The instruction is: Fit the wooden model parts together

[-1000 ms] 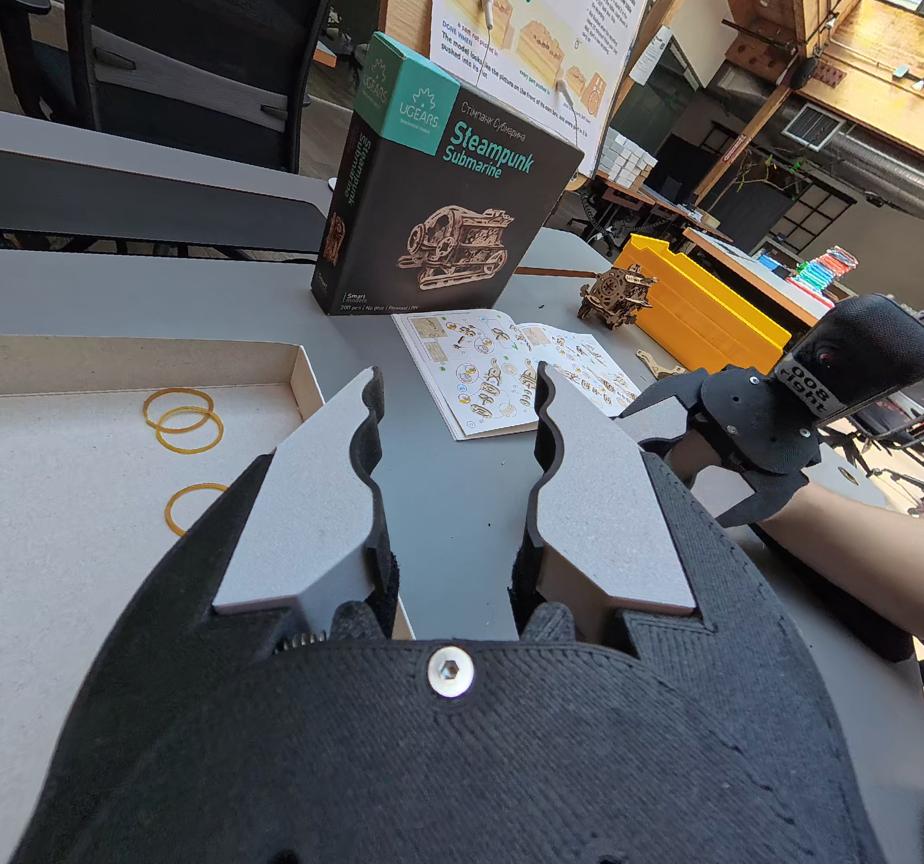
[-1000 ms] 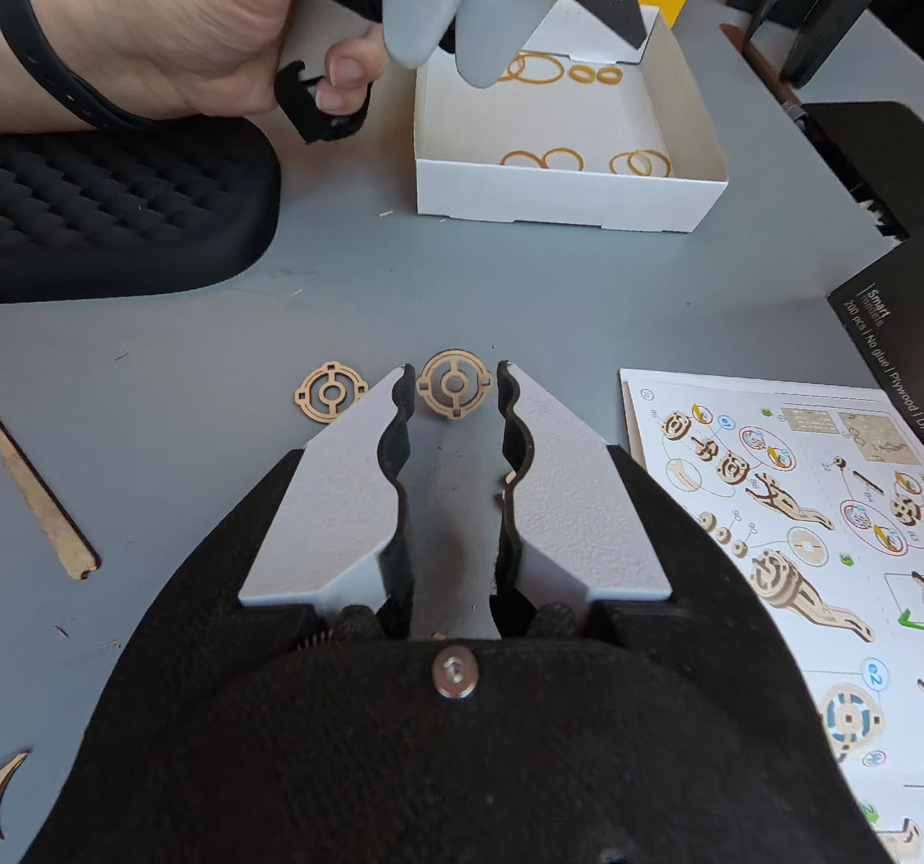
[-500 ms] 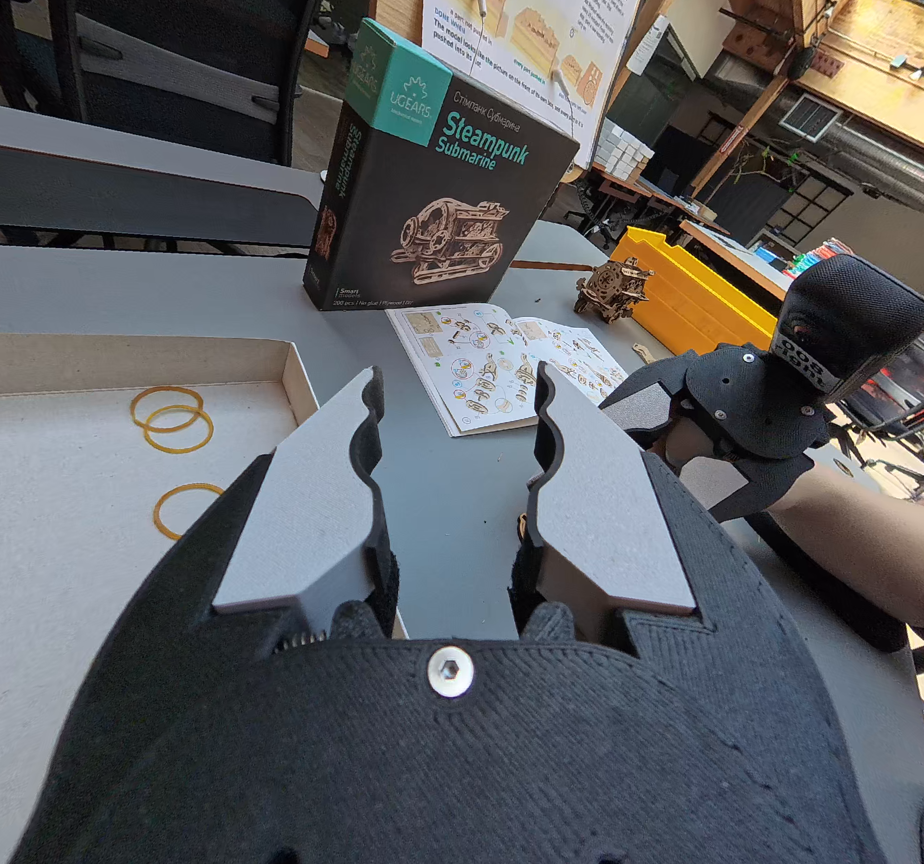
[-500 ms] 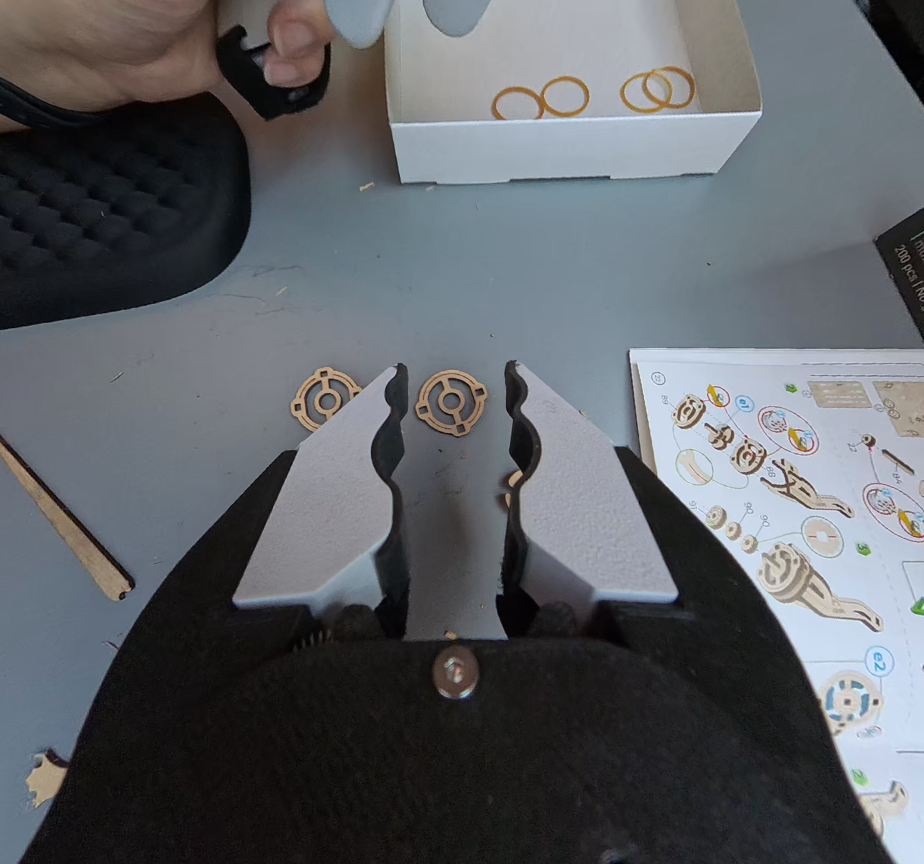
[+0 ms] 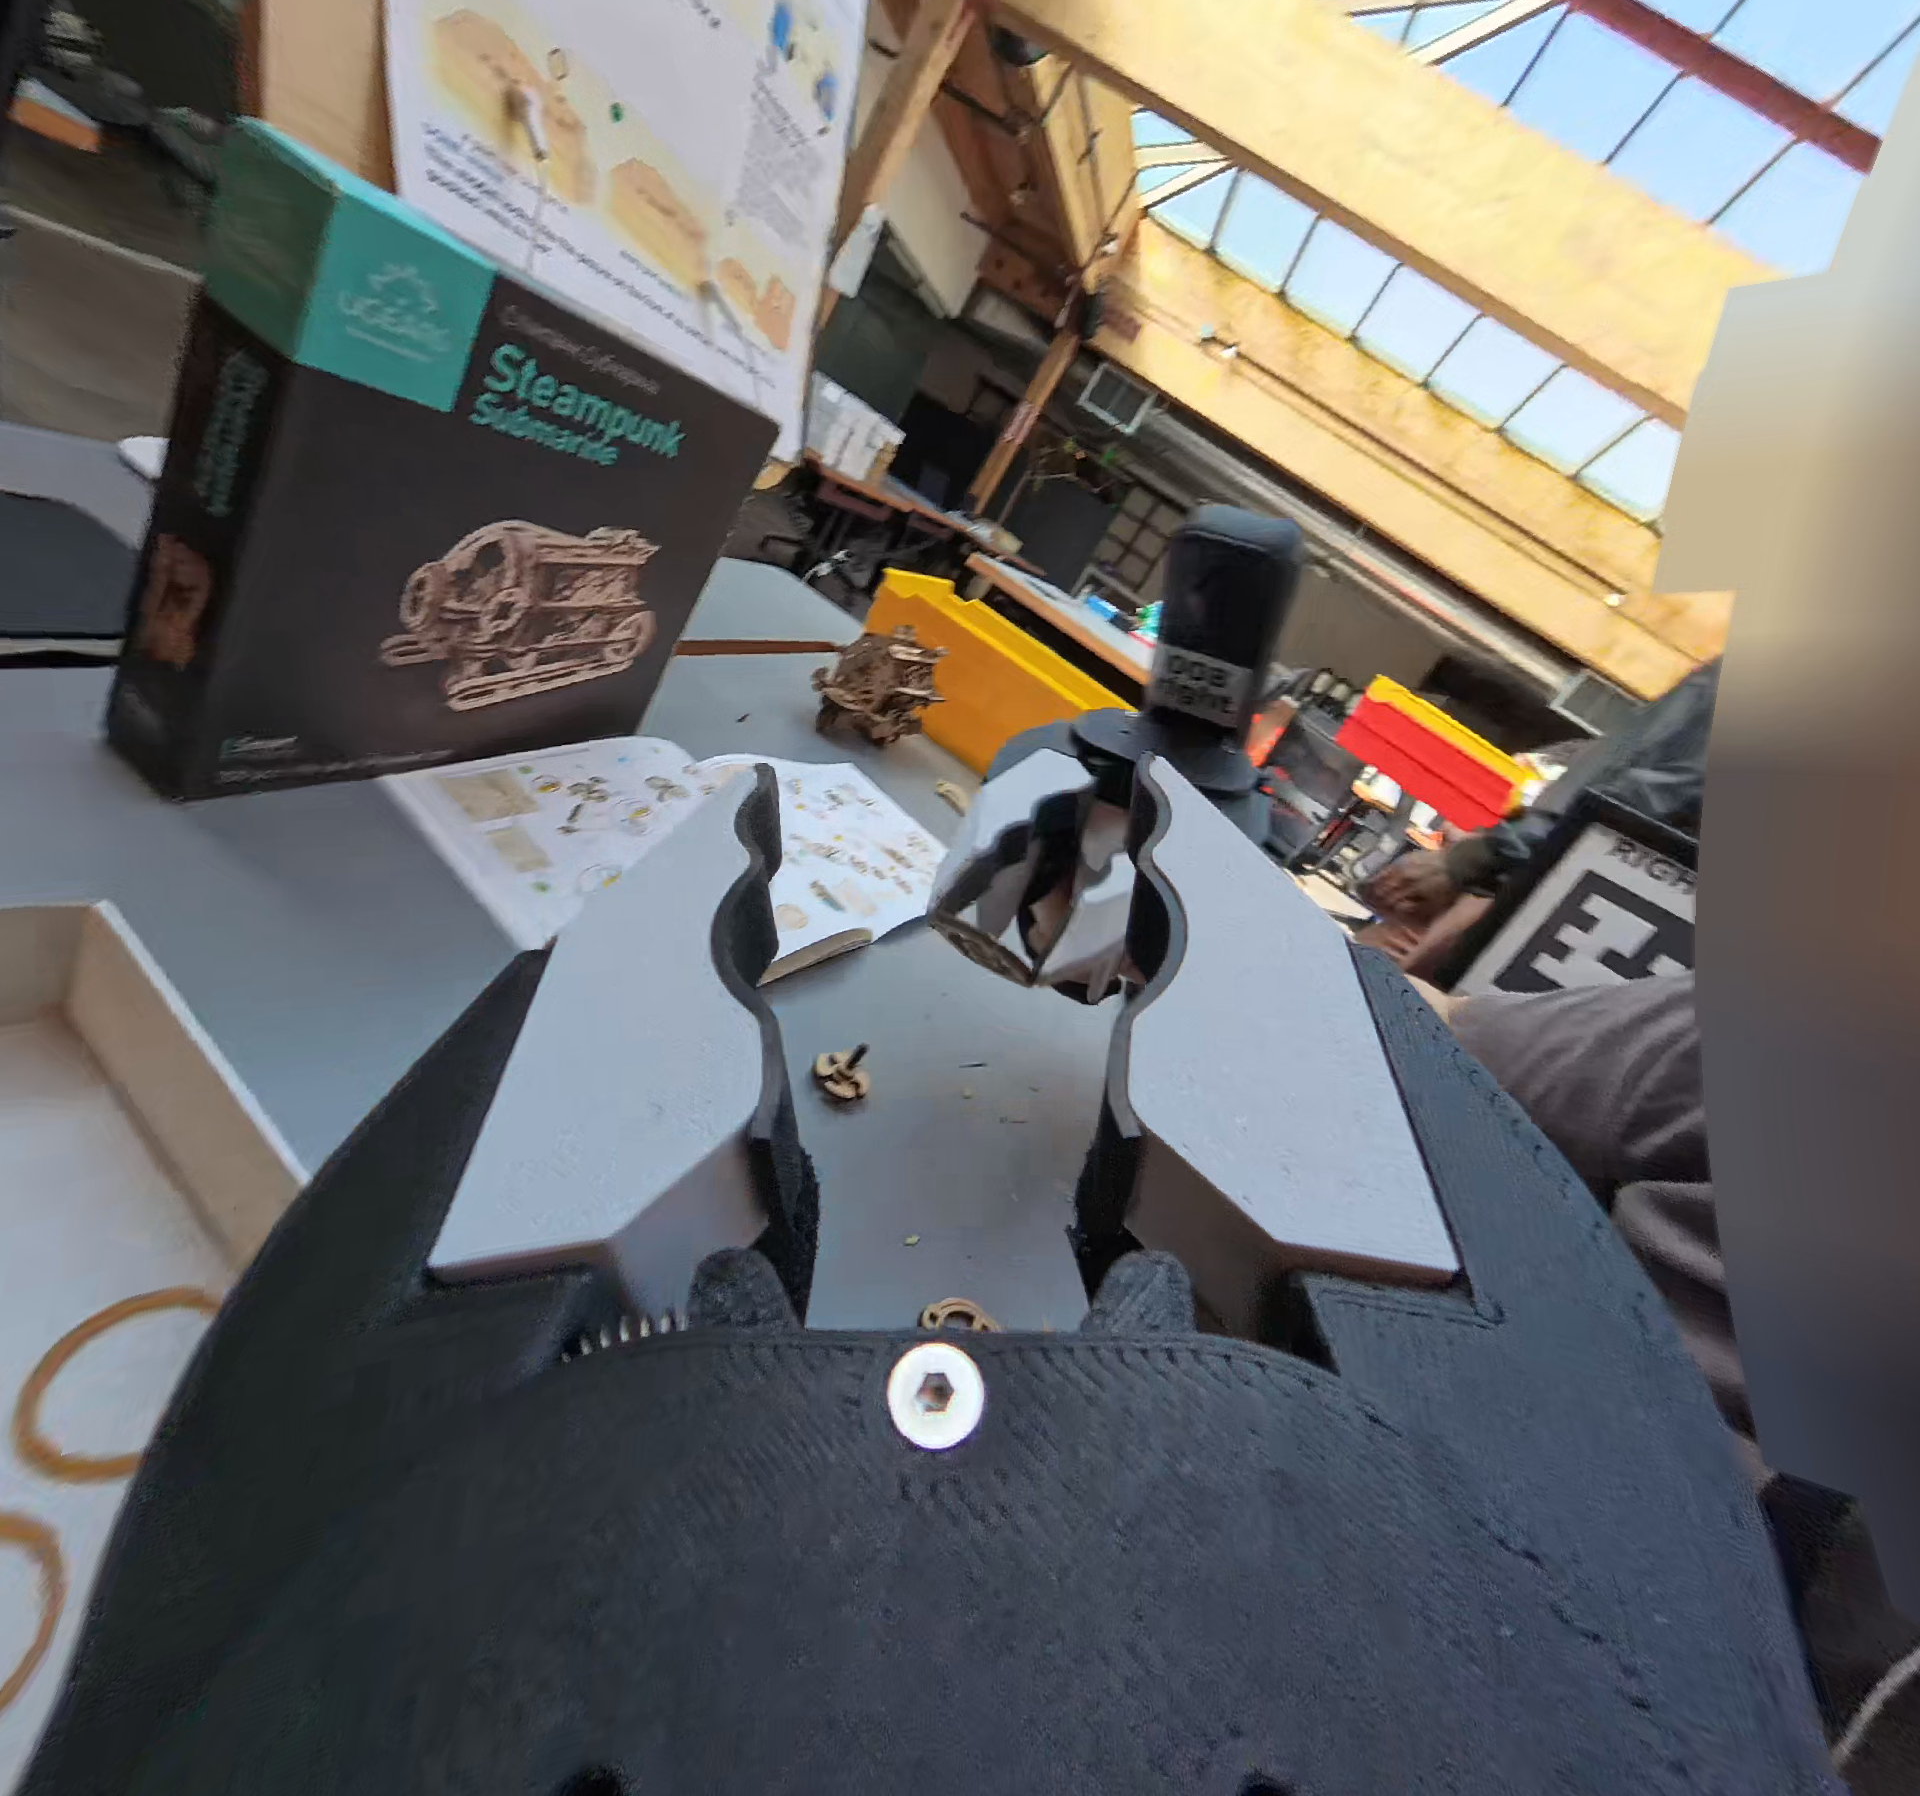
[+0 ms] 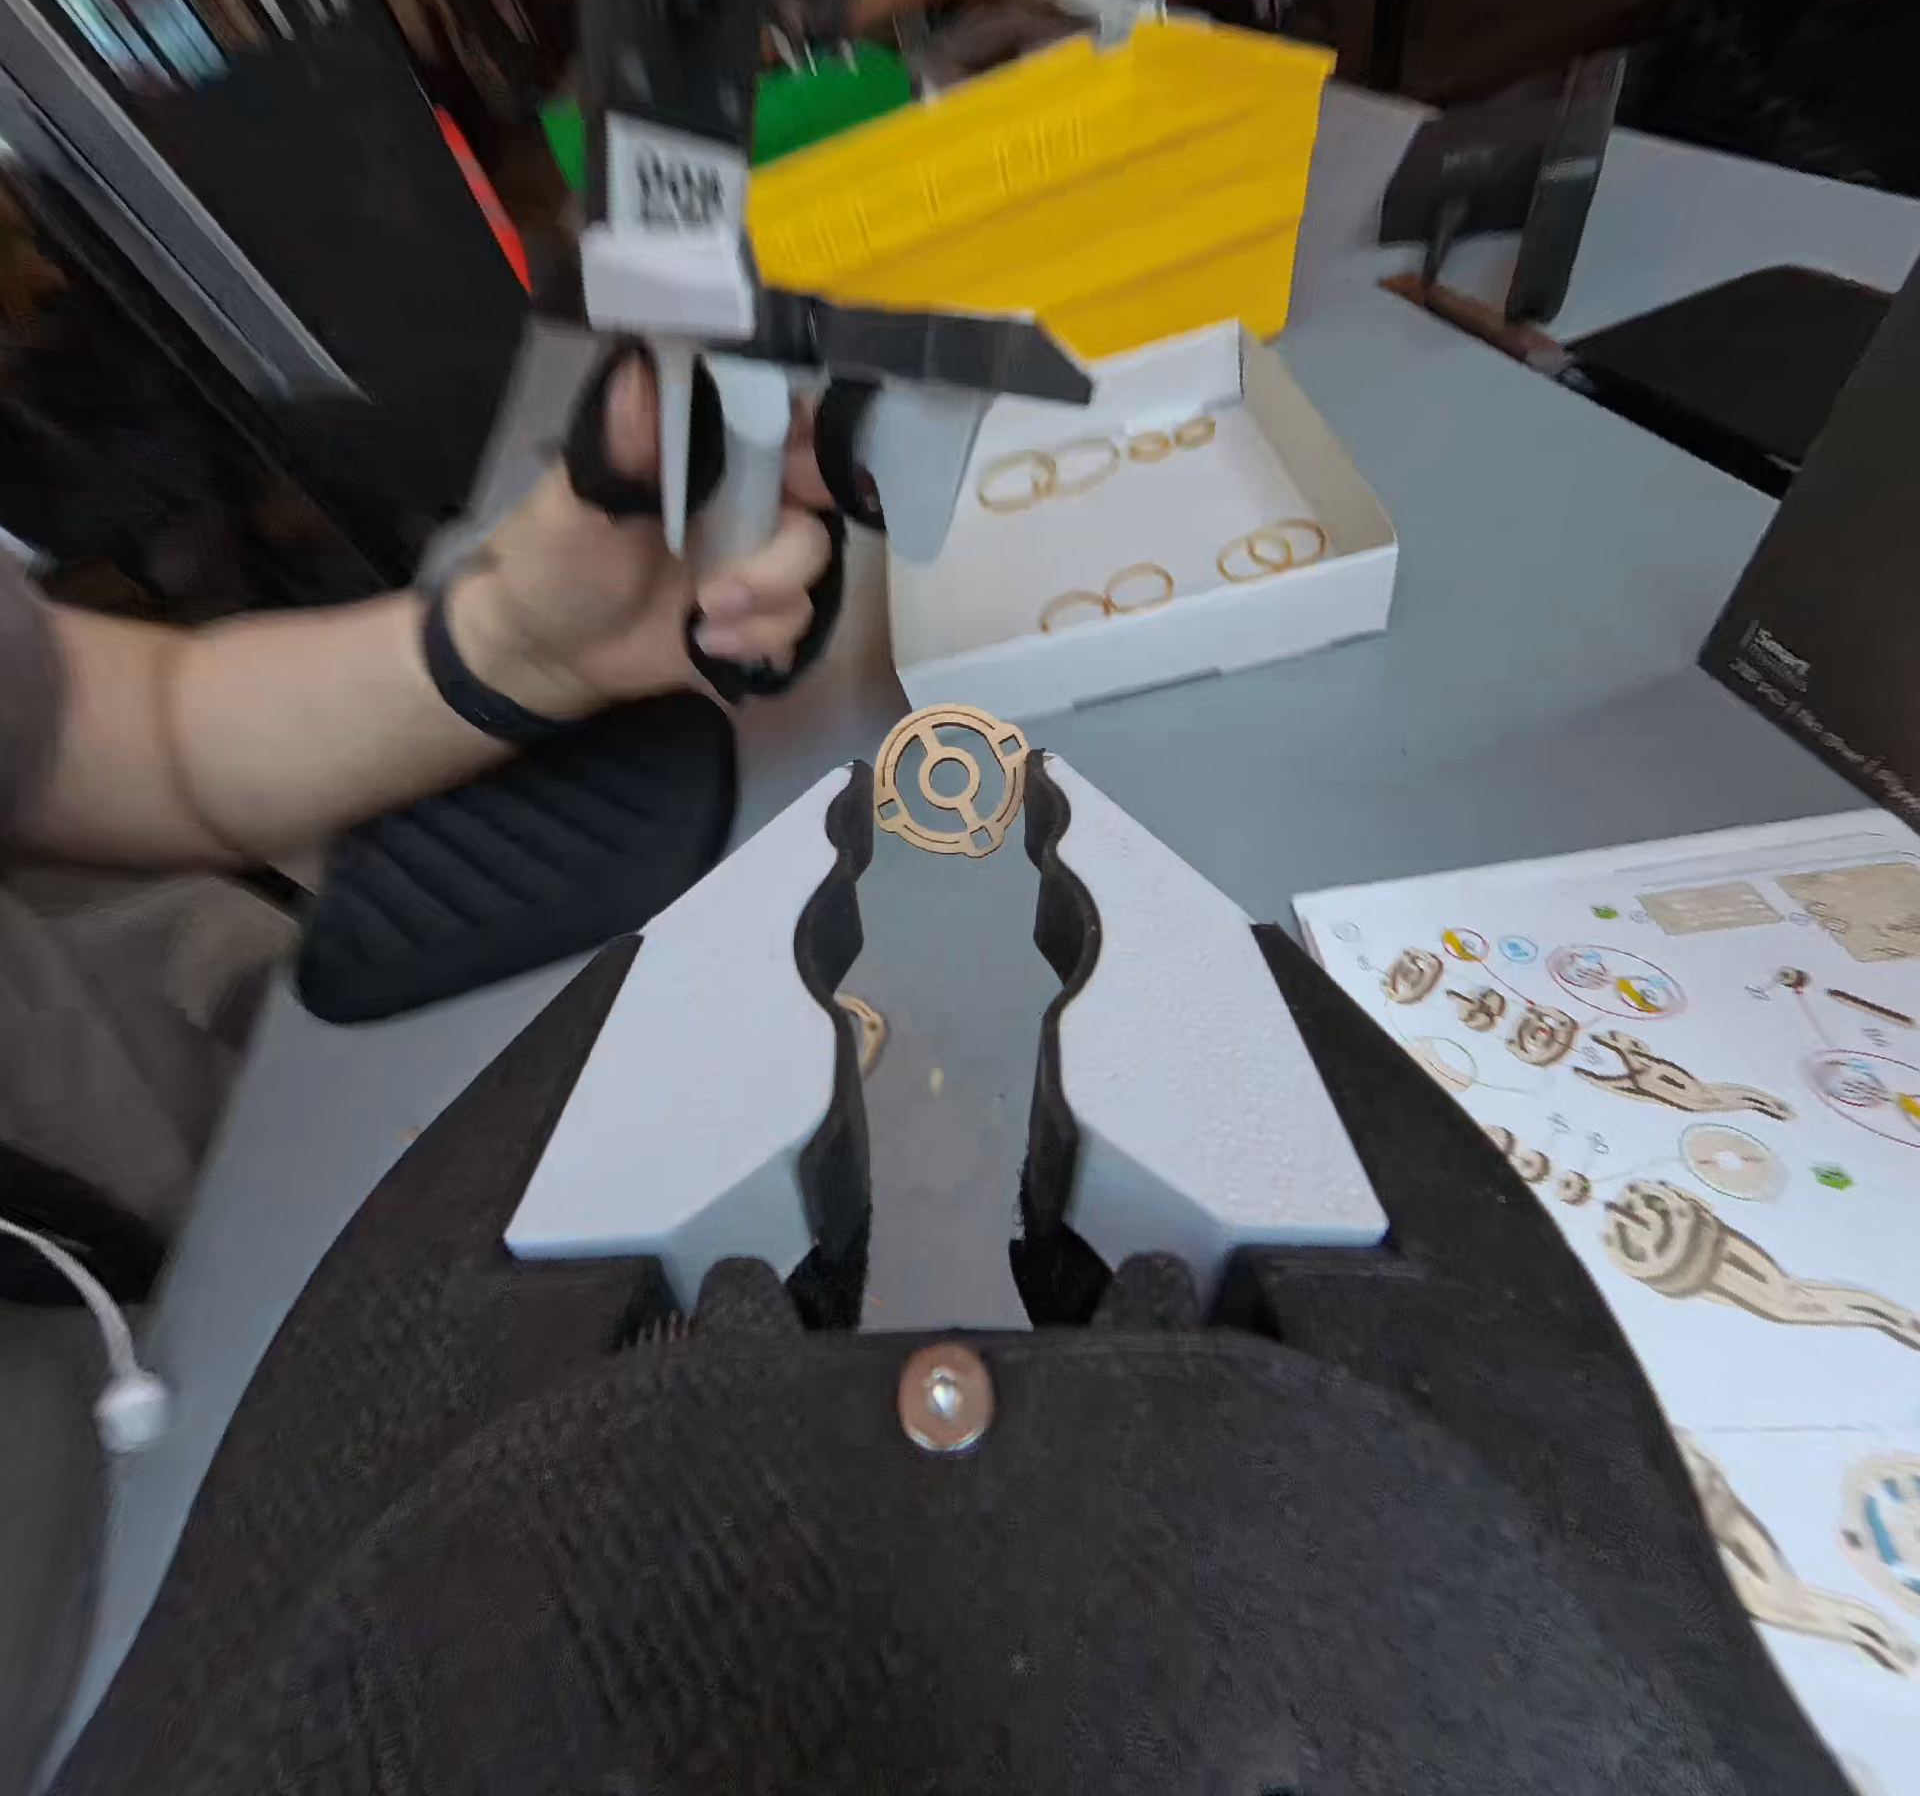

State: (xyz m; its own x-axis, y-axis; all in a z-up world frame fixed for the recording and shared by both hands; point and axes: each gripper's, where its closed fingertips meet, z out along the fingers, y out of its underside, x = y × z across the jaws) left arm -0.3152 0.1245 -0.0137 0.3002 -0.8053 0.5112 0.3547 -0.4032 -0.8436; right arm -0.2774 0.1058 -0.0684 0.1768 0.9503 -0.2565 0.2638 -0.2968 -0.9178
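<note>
My right gripper [image 6: 948,772] is shut on a round, spoked wooden ring [image 6: 950,782], pinched by its edges between the fingertips and held above the grey table. A second ring [image 6: 864,1029] lies on the table, half hidden under the left finger. My left gripper [image 5: 951,790] is open and empty, raised over the table. In the left wrist view the right gripper [image 5: 1039,899] with its ring [image 5: 982,941] is just beyond my fingertips. A small wooden part [image 5: 842,1073] and another ring [image 5: 956,1315] lie on the table between my left fingers.
A white tray [image 6: 1143,650] with rubber bands [image 6: 1107,593] sits left of centre. An open instruction booklet [image 6: 1610,1071], the dark kit box [image 5: 416,551], a built wooden model [image 5: 878,686] and a yellow bin [image 6: 1039,188] stand around. A black pad [image 6: 520,863] lies under the person's left arm. Spacing between my two grippers at the tips: around 7 cm.
My right gripper has closed on the ring that lay in front of it and lifted it off the table. My left gripper has swung right toward the right gripper and tilted upward.
</note>
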